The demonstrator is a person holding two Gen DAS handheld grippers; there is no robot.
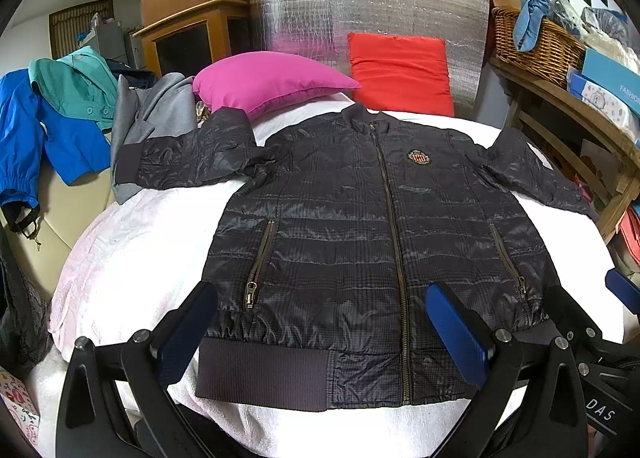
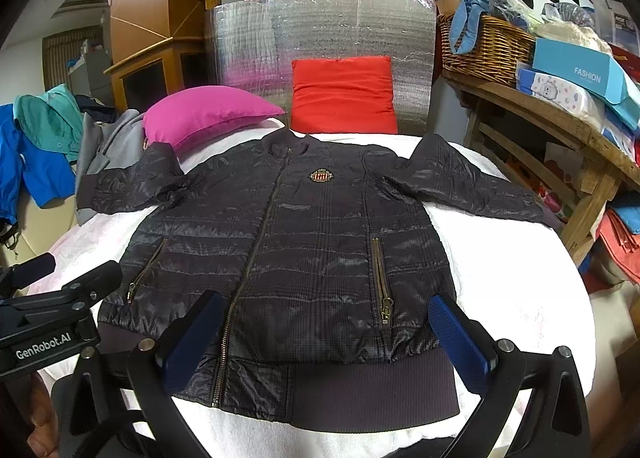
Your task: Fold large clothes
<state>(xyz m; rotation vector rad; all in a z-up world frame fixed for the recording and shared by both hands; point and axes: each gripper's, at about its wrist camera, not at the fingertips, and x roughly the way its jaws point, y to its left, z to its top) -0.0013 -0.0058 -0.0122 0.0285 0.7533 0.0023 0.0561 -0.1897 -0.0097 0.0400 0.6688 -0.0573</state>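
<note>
One jacket (image 1: 352, 234) flat, collar far, hem near, sleeves spread sideways.

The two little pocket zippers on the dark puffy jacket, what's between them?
The long front zipper, shut, in both views.

"FASHION" on blue box (image 2: 580, 72), "GenRobot.AI" on left gripper (image 2: 28, 272)

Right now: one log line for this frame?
stage: pre-fold | jacket: flat, zipped, sleeves spread | left gripper: open, empty | right gripper: open, empty
</note>
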